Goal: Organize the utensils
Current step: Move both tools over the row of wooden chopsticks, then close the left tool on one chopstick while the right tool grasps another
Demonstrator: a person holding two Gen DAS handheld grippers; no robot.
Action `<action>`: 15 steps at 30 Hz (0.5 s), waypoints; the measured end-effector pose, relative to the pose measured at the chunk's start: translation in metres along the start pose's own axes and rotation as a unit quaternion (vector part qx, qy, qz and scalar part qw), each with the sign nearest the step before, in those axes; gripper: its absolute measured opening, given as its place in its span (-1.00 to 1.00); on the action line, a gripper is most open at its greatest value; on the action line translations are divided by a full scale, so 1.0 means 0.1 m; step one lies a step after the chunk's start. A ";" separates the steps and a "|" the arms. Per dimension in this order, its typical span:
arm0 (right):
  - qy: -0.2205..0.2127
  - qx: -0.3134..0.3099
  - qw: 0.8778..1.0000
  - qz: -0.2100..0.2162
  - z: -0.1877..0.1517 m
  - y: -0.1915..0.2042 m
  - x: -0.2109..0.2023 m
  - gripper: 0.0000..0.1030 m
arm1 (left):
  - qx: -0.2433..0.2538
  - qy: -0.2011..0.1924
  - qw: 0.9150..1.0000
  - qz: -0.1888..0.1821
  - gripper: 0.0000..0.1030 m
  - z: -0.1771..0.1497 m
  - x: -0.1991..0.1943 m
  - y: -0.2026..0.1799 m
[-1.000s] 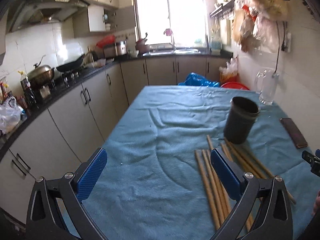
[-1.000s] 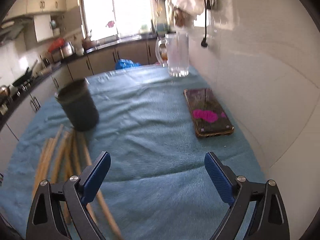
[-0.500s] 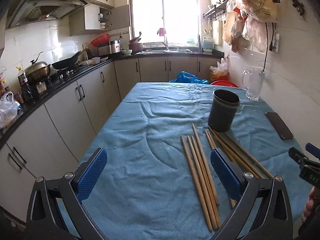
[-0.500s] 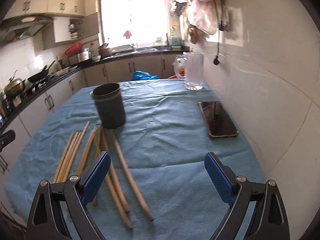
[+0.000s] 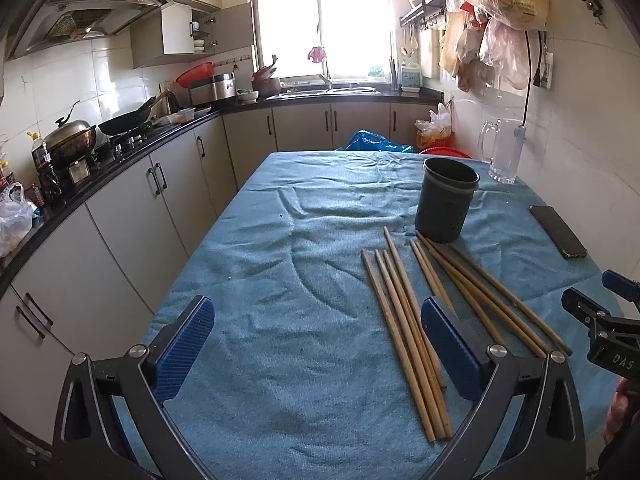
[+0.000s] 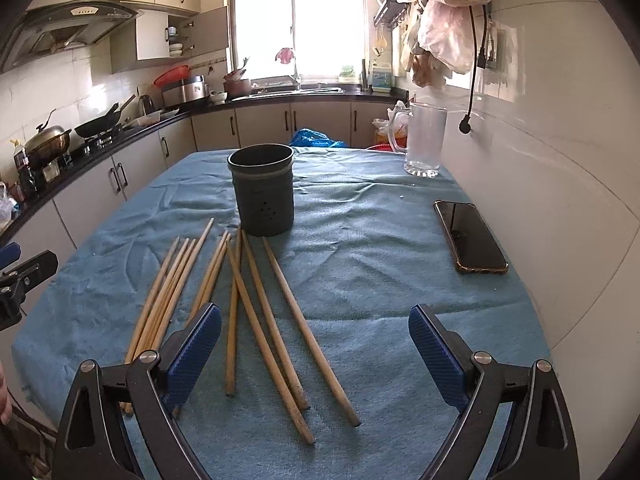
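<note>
Now both views have pulled back and steadied compared with a second ago: the chopsticks (image 6: 244, 316) that were blurred and partly cut off at lower left of the right wrist view lie fully in frame, and the dark holder cup (image 6: 262, 190) has shifted from left of centre to upper centre, so the approach looks settled and picking can begin, though nothing is gripped yet. The right gripper (image 6: 314, 354) has its fingers wide apart and empty; most of the sticks fan out across the lower centre of its frame between and just left of the blue pads, their far tips close to the cup's base. The left gripper (image 5: 318, 346) is likewise spread open with nothing held; in its view the sticks lie at lower right, several running behind its right-hand pad (image 5: 450, 344), with the cup standing upright at upper right on the blue cloth (image 5: 280, 280). A phone (image 6: 470, 236) and glass mug (image 6: 424, 140) sit along the right side, well apart from the sticks
</note>
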State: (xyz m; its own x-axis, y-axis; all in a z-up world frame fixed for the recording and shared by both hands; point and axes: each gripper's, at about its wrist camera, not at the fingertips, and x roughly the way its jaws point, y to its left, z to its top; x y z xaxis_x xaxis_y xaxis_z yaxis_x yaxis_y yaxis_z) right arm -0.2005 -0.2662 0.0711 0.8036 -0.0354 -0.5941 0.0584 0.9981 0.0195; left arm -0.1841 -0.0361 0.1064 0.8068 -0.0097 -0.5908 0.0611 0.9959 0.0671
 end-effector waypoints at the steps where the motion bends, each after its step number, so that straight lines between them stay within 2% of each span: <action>1: 0.000 0.000 1.000 0.001 0.00 0.01 0.00 0.87 | 0.000 0.003 1.000 0.000 1.00 -0.01 0.01 0.00; 8: 0.007 0.004 1.000 0.003 -0.01 0.02 0.02 0.87 | 0.008 0.014 1.000 -0.002 1.00 -0.04 0.05 -0.01; 15: 0.019 0.008 1.000 0.003 -0.05 -0.01 0.10 0.87 | 0.002 0.042 0.999 -0.016 1.00 -0.06 0.21 0.02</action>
State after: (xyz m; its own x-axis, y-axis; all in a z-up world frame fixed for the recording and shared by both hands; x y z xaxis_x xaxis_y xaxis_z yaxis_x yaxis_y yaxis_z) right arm -0.1953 -0.2678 0.0613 0.7806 -0.0276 -0.6244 0.0636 0.9973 0.0355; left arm -0.1713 -0.0336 0.0892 0.7529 -0.0331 -0.6573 0.0878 0.9949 0.0504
